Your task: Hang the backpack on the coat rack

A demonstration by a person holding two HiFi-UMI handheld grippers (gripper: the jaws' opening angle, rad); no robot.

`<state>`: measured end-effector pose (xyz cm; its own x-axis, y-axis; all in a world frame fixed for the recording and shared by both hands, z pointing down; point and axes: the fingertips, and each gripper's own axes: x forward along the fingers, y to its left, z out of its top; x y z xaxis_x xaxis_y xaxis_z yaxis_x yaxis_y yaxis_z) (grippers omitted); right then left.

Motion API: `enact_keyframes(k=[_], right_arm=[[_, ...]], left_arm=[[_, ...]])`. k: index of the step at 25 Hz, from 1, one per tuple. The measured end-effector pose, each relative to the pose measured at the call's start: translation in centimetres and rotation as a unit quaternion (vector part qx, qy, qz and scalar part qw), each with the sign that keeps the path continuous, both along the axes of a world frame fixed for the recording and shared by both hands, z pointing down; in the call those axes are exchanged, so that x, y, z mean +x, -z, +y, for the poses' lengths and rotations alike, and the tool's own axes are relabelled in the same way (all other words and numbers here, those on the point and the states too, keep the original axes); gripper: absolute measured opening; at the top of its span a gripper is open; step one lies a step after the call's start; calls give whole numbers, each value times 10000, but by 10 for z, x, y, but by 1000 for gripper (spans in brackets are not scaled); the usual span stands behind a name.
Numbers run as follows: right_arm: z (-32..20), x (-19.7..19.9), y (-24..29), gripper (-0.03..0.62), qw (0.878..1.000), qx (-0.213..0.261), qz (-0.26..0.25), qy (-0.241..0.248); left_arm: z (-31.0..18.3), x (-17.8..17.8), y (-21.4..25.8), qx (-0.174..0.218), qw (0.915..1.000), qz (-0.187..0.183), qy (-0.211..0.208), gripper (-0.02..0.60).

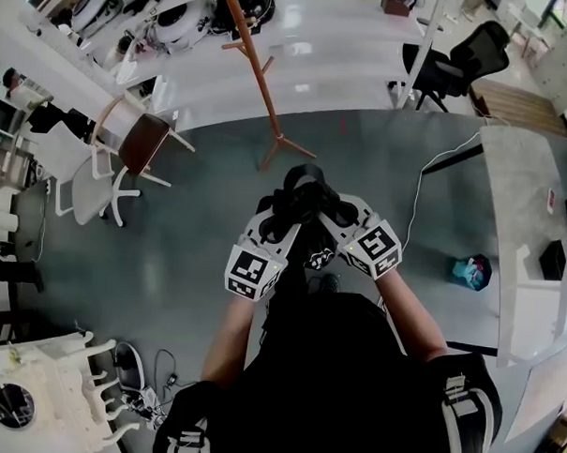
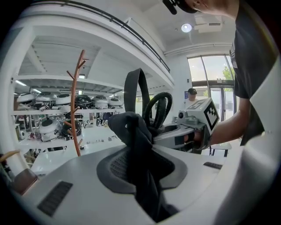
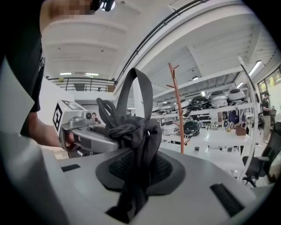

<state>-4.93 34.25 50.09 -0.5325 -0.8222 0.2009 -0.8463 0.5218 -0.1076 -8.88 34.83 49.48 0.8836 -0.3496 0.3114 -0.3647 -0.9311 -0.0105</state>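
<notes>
Backpack point(image 1: 304, 199) hangs, long axis vertical, handle loop up. Left gripper point(image 1: 282, 221) and right gripper point(image 1: 333, 212) both pinch its top fabric, with the coat rack point(image 1: 262, 79) at 12.

Head view, positions by the clock from centre:
Office chair point(image 1: 460, 60), black, at 1 o'clock.
Wooden chair point(image 1: 142, 141), brown seat, at 10 o'clock, with a white chair point(image 1: 84, 179) just beside it at 9.
Grey table point(image 1: 523, 213) at 3 o'clock; a white cable point(image 1: 418, 185) trails off its near edge.
Teal object point(image 1: 471, 272) on the floor at 4 o'clock, kind unclear.
White rack point(image 1: 61, 389) at 8 o'clock, with loose cables point(image 1: 150, 393) beside it.
Left gripper view: shelf of round black-and-white devices point(image 2: 74, 102) at 9 o'clock.
</notes>
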Motion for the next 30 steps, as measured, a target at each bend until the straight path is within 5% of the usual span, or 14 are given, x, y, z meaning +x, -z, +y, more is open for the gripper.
enact_keyframes(k=[13,30], right_arm=[[-28,-19,12,87,9998,130,105,61],[-126,-20,8,87,9988,-27,148,-460]], left_arm=[[-29,-19,10,124,9999,44,73,89],[-132,-20,7,-16,9988,28,-479,89]])
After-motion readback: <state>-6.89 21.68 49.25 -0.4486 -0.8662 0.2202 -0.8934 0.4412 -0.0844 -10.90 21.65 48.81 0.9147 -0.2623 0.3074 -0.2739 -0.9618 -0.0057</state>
